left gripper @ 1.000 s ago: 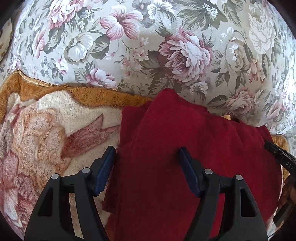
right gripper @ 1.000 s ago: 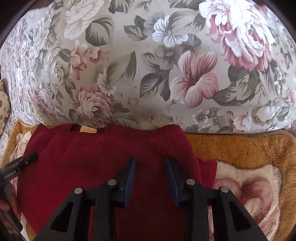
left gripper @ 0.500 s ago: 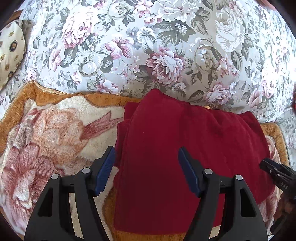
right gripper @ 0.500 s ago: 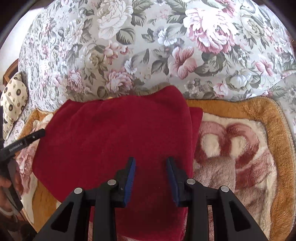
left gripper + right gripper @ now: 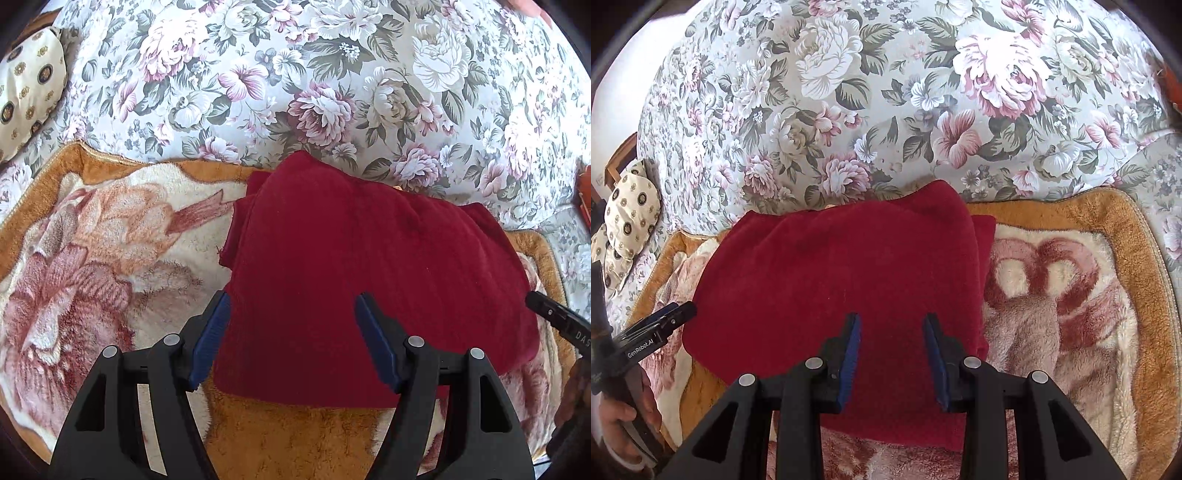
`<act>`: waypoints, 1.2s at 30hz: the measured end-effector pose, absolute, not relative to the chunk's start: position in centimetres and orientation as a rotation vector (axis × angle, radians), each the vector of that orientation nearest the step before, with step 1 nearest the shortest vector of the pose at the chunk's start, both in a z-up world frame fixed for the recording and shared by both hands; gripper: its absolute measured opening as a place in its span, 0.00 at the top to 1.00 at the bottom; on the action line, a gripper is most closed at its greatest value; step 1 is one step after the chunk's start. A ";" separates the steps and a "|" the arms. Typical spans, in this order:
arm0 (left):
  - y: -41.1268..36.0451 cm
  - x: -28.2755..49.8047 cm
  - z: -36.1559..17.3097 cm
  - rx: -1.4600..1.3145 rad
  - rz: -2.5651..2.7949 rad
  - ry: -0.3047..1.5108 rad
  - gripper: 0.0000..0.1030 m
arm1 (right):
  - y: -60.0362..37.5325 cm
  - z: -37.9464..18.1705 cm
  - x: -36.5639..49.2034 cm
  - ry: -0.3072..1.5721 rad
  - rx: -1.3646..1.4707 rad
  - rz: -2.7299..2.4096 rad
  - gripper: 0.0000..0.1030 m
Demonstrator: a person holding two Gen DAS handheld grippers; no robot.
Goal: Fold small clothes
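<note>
A dark red garment [image 5: 362,266] lies folded flat on a plush blanket, its far edge against a floral sofa back. It also shows in the right wrist view [image 5: 842,273]. My left gripper [image 5: 291,314] is open and empty, hovering above the garment's near left part. My right gripper [image 5: 892,325] is open and empty above the garment's near right part. The right gripper's tip shows at the right edge of the left wrist view [image 5: 554,317]; the left gripper's tip shows at the left of the right wrist view [image 5: 661,325].
The plush blanket [image 5: 103,258] with an orange border and pink flower pattern covers the seat [image 5: 1071,295]. The floral sofa back [image 5: 332,81] rises behind. A cream patterned cushion [image 5: 26,88] sits at the far left [image 5: 628,221].
Both grippers have pulled back and up from the garment, so more of it and the blanket shows. Both stayed open and empty; the garment lies still.
</note>
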State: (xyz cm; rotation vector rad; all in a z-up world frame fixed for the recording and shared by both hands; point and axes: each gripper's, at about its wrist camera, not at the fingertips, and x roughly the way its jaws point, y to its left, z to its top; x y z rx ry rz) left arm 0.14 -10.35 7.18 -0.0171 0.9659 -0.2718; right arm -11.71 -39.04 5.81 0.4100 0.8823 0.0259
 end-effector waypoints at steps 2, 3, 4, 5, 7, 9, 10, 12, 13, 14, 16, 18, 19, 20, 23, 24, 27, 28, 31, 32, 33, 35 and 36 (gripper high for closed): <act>-9.9 0.3 6.7 -0.065 -0.283 0.973 0.32 | -39.3 5.0 -11.5 0.901 0.422 0.016 0.67; -9.7 0.5 6.4 -0.076 -0.278 0.982 0.32 | -39.4 4.5 -11.3 0.911 0.429 0.012 0.67; -9.6 0.8 6.0 -0.078 -0.271 0.998 0.32 | -39.5 4.0 -11.2 0.915 0.433 0.008 0.67; -9.6 1.2 5.8 -0.076 -0.269 1.007 0.32 | -39.5 3.6 -11.0 0.916 0.433 0.006 0.67; -9.6 1.8 5.6 -0.069 -0.253 1.013 0.32 | -39.5 2.8 -10.6 0.928 0.438 0.006 0.67; -9.5 2.3 5.3 -0.060 -0.229 1.014 0.32 | -39.4 3.0 -10.4 0.929 0.430 -0.001 0.67; -9.5 2.5 4.9 -0.053 -0.214 1.022 0.31 | -39.2 3.3 -10.4 0.929 0.423 -0.004 0.67; -9.4 2.9 4.2 -0.052 -0.200 1.057 0.31 | -39.2 4.0 -10.5 0.920 0.421 -0.014 0.67; -9.3 3.1 4.0 -0.062 -0.209 1.064 0.31 | -39.1 4.5 -10.5 0.910 0.426 -0.016 0.67; -9.3 3.1 4.0 -0.067 -0.209 1.060 0.31 | -39.0 5.0 -10.4 0.899 0.432 -0.007 0.67; -9.3 2.9 4.2 -0.054 -0.201 1.039 0.31 | -38.6 5.8 -10.3 0.884 0.438 0.014 0.67; -9.4 2.7 4.3 -0.038 -0.204 1.028 0.31 | -37.8 6.7 -10.0 0.868 0.429 0.035 0.67; -9.4 2.5 4.4 -0.042 -0.208 1.025 0.31 | -37.3 7.0 -9.8 0.863 0.424 0.048 0.66; -9.3 2.5 4.4 -0.049 -0.212 1.025 0.31 | -36.9 7.2 -9.6 0.861 0.421 0.057 0.66; -9.2 2.5 4.4 -0.057 -0.216 1.035 0.31 | -35.5 7.4 -8.5 0.867 0.417 0.085 0.66; -9.1 2.5 4.4 -0.059 -0.214 1.037 0.31 | -35.1 7.4 -8.2 0.871 0.416 0.090 0.66; -8.9 2.4 4.6 -0.069 -0.213 1.037 0.31 | -33.6 7.6 -6.6 0.875 0.405 0.114 0.66; -8.8 2.5 4.6 -0.072 -0.211 1.038 0.31 | -33.0 7.8 -6.0 0.871 0.398 0.125 0.66; -8.7 2.5 4.5 -0.074 -0.205 1.046 0.31 | -31.4 8.2 -4.0 0.865 0.377 0.157 0.66; -8.6 2.6 4.3 -0.075 -0.200 1.052 0.31 | -30.9 8.3 -3.2 0.864 0.369 0.165 0.66; -8.4 2.6 4.2 -0.076 -0.195 1.060 0.31 | -30.3 8.3 -2.3 0.860 0.354 0.173 0.66; -8.1 2.8 3.9 -0.082 -0.184 1.073 0.31 | -29.2 8.2 -0.8 0.861 0.319 0.181 0.66; -7.9 2.9 3.9 -0.087 -0.182 1.076 0.31 | -28.6 8.0 0.0 0.859 0.299 0.181 0.66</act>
